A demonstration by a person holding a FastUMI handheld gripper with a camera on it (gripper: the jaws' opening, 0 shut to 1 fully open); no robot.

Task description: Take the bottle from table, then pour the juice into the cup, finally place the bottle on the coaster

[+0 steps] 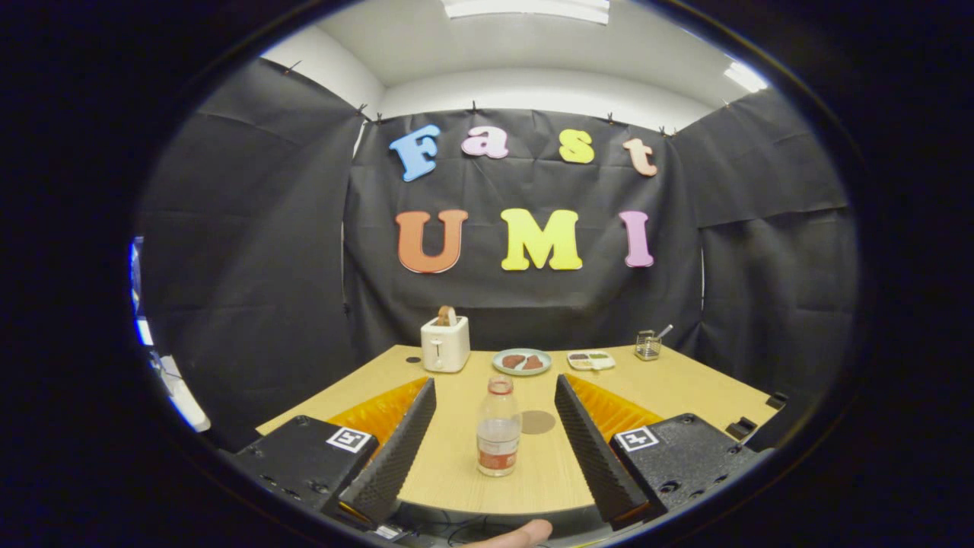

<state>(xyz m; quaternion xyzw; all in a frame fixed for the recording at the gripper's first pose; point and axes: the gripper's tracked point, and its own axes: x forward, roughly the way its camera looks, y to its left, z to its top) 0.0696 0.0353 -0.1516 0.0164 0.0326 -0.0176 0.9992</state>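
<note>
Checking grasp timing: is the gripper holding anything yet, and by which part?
Nothing is held. The gripper is open, and the bottle stands untouched on the table between its fingers.

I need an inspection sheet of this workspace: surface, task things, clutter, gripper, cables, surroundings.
Surface: wooden table, light, no spill seen.
Job's things: bottle upright between the open fingers, cap on, partly filled; round coaster just behind it to one side, bare. Cup: cannot tell.
Clutter: toaster with toast in it, plate with food, small tray, wire holder, all at the far edge.
Grippers: gripper open, fingers either side of the bottle, not touching it.
Cables: dark wires below the near table edge, unclear.
Surroundings: black cloth walls, ceiling lights, a fingertip near the camera.
</note>
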